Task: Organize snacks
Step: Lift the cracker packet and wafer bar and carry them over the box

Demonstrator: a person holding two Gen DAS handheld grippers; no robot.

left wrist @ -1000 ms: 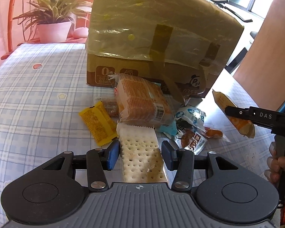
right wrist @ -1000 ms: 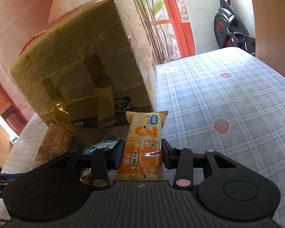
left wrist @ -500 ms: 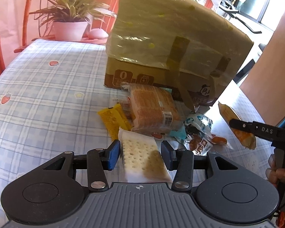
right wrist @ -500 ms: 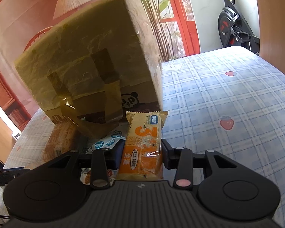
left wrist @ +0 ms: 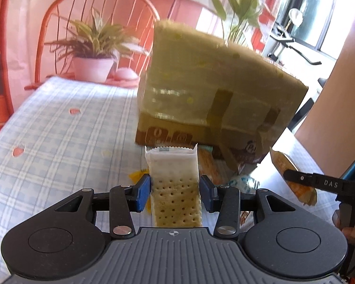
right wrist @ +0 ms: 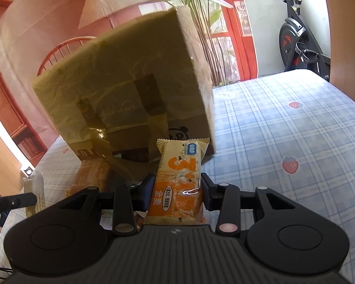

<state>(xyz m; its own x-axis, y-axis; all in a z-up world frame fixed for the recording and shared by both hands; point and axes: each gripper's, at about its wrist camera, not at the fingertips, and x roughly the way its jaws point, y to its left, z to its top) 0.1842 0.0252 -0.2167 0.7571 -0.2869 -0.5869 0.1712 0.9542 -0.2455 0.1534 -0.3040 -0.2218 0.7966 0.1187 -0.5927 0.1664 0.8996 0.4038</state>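
Sunny room with a red chair [left wrist: 92, 23], a potted plant [left wrist: 94, 54] and an exercise bike [right wrist: 298, 45]; checked blue cloth with strawberries on the desk [left wrist: 59, 127]. Big cardboard box [left wrist: 213, 104] wrapped in yellowish tape standing in the middle.

Left gripper [left wrist: 175, 189] now lifted off the desk together with the cracker pack [left wrist: 175, 182]; a second ago lying flat among the other snacks, now hanging in the air before the box, jaws closing and pressing on both its sides. Right gripper [right wrist: 175, 189] unchanged, jaws clamped on the orange biscuit pack [right wrist: 179, 179]. Probably both packs ready for carrying to their place.

Readable: "DAS" on the right gripper's arm in the left view; a large "3" on the orange pack, small print too fine to read; panda picture on the box.
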